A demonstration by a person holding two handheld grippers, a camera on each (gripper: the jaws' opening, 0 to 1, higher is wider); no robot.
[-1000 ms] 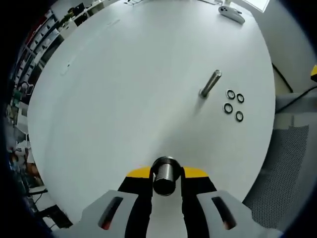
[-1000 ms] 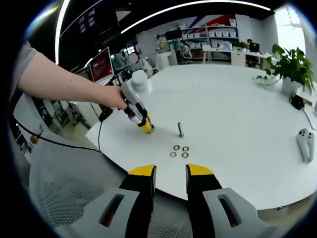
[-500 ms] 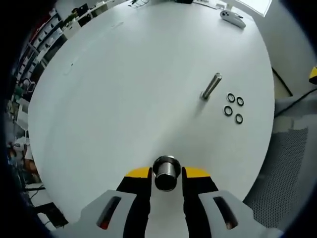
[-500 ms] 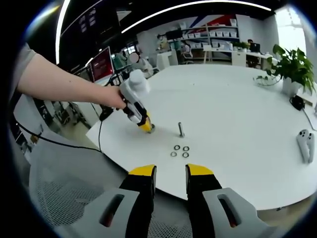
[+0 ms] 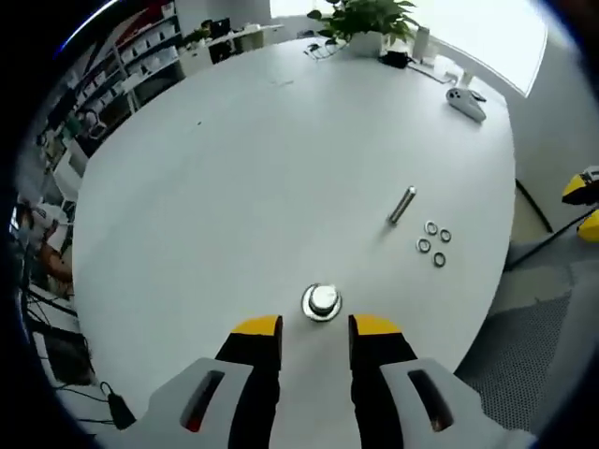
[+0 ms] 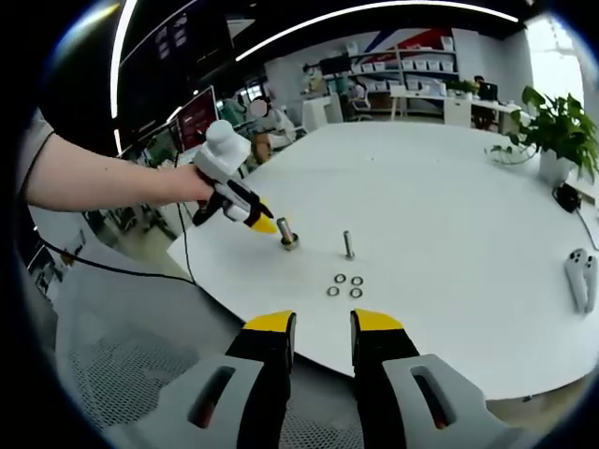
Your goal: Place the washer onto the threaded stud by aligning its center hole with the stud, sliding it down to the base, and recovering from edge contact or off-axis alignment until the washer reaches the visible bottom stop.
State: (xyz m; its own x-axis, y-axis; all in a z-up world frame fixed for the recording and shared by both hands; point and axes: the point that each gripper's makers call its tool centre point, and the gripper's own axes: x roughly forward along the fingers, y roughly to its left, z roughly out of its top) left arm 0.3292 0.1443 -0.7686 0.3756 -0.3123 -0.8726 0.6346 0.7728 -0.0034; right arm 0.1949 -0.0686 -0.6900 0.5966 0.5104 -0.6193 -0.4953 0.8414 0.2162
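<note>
On the white table (image 5: 215, 168), the left gripper (image 5: 315, 327) has its jaws apart, holding nothing — the big stud (image 5: 321, 302) stands just ahead. Four washers (image 5: 432, 245) lie beside a thin stud (image 5: 402, 205). The right gripper (image 6: 323, 324) is released too — off the table's edge.

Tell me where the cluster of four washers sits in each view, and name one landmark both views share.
Left gripper view: the four washers lie right of centre on the white table, just below-right of the thin stud.
Right gripper view: the washers lie near centre, just below the stud.
Shared landmark: the thin upright stud beside the washers.
</note>
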